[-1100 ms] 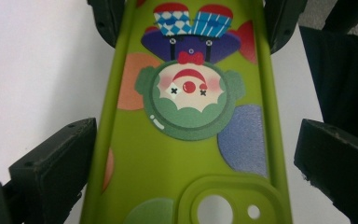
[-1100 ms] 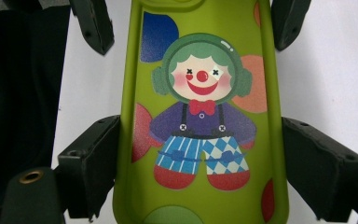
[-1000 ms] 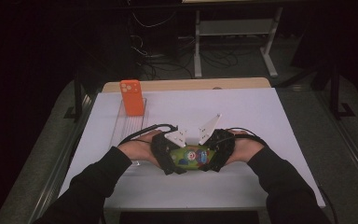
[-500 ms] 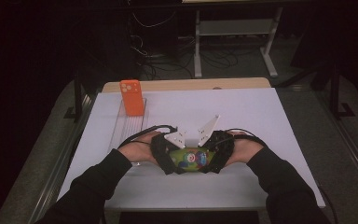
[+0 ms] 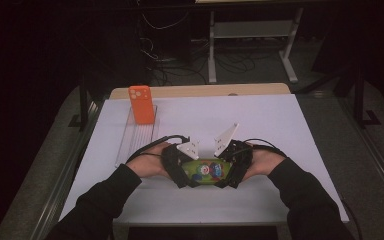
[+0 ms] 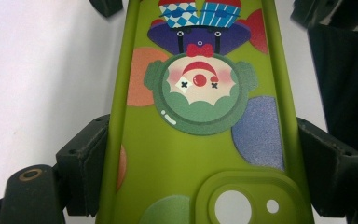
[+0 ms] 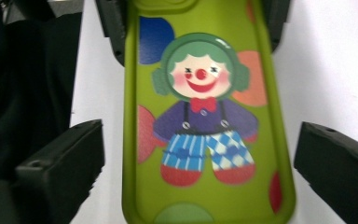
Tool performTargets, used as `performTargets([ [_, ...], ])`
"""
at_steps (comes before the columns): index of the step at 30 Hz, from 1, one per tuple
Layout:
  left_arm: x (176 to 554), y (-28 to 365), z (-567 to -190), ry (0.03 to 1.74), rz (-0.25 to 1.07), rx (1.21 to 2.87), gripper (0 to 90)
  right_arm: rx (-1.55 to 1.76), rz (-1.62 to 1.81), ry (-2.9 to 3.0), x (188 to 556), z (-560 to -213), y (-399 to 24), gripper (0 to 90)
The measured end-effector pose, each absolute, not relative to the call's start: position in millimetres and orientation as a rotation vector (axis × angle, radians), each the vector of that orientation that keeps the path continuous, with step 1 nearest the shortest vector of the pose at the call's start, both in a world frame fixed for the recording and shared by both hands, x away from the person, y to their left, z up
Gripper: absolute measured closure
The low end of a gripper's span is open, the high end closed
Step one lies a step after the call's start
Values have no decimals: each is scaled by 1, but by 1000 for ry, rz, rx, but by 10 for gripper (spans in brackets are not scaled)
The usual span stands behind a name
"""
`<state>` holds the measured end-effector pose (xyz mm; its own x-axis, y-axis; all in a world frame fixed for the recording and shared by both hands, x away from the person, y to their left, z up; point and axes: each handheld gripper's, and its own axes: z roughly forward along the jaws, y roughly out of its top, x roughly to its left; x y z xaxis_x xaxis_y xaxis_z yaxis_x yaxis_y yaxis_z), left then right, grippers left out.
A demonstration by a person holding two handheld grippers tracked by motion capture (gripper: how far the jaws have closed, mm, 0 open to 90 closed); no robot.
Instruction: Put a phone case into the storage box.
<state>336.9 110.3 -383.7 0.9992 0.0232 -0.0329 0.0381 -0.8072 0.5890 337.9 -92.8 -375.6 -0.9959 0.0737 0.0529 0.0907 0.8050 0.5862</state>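
A lime-green phone case (image 5: 205, 171) printed with a clown lies near the front middle of the white table. My left gripper (image 5: 181, 167) is shut on its camera-hole end; in the left gripper view both jaws press against the long sides of the case (image 6: 191, 154). My right gripper (image 5: 230, 167) meets it from the other end. In the right gripper view its jaws stand open on either side of the case (image 7: 205, 116), with a gap on the left side. The person's hands hold both grippers.
An orange phone (image 5: 141, 104) stands upright at the far end of a clear ribbed tray (image 5: 135, 137) on the left of the white sheet (image 5: 270, 125). A wooden strip (image 5: 200, 91) edges the table's back. Beyond are dark floor, cables and a metal frame.
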Motion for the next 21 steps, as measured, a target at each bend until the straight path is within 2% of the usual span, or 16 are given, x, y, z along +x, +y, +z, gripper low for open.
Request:
performTargets([
  [8,340,114,-380,202,65,2506,158,-372,-1068,-2976,346,-372,-116,0],
  [21,344,113,-381,556,109,2416,158,-808,-1262,-2879,341,-379,-143,0],
])
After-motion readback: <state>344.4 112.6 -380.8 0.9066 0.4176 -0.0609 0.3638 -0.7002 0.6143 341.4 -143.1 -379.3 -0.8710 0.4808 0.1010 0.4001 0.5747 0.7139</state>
